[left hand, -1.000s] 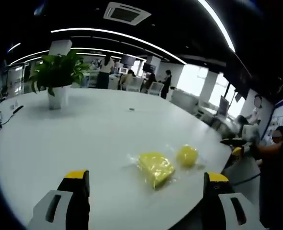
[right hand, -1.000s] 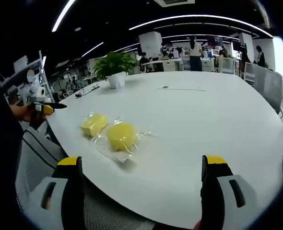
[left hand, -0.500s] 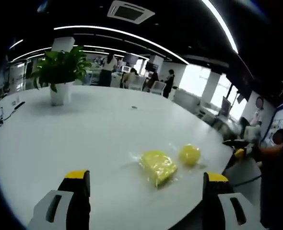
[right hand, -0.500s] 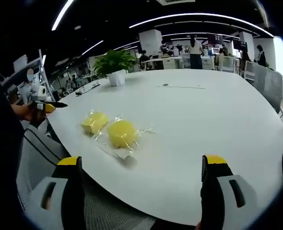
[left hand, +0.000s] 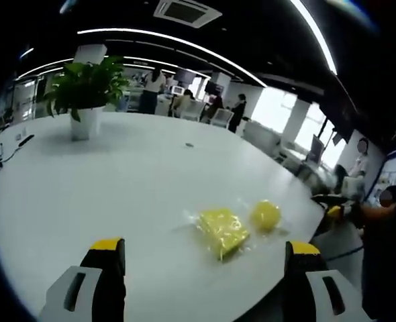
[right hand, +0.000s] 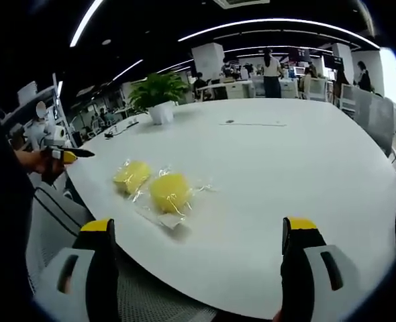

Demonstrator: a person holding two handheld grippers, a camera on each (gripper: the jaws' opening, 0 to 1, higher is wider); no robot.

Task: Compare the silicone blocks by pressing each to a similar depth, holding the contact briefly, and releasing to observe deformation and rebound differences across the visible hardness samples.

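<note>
While the wide white worktop spreads across both views, an open office with ceiling light strips and distant people lies behind it. A potted plant stands on the worktop's far part, well apart from the samples. In the left gripper view, the left tool hangs above the near edge with its yellow-tipped jaws spread wide and nothing between them. In the right gripper view, the right tool is the same: jaws wide apart, holding nothing, clear of the surface. Two yellow silicone blocks in clear wrappers lie side by side near the worktop's edge, just beside each other; I cannot tell whether the wrappers touch. The flatter squarish block is nearer in the left gripper view, and the rounded block is nearer in the right gripper view. A thin cable lies near the plant, and a small dark speck sits mid-worktop.
</note>
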